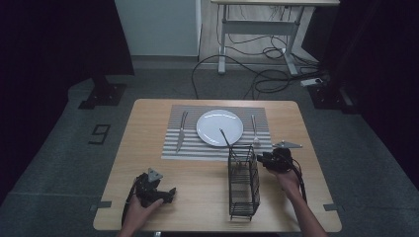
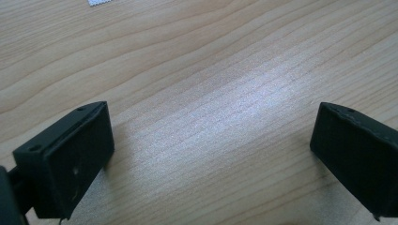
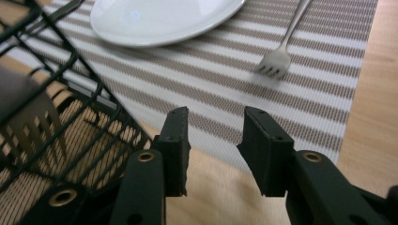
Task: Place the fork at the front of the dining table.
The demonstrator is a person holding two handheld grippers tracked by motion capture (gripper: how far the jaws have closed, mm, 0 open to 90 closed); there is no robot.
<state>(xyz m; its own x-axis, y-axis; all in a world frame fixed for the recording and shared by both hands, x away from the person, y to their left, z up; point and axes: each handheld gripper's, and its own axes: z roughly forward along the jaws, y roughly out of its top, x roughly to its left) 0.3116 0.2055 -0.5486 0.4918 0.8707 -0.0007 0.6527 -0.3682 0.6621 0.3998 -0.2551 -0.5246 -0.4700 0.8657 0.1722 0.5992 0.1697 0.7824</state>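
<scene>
While the left gripper (image 1: 170, 191) rests wide open and empty, the right gripper (image 3: 213, 140), part-open and empty beside the wire basket (image 1: 243, 183), should keep low and straight past the fork (image 3: 274, 62).

Dim room, grey carpet floor (image 1: 59, 163). Black curtains (image 1: 49, 39) both sides, stand feet at their base. White cabinet (image 1: 157, 27) at the back wall, desk (image 1: 262, 24) w/ metal legs beside it, cables (image 1: 257, 74) looped on floor, power strip (image 1: 312, 81) near right curtain. Floor mark "9" (image 1: 100, 133).
</scene>
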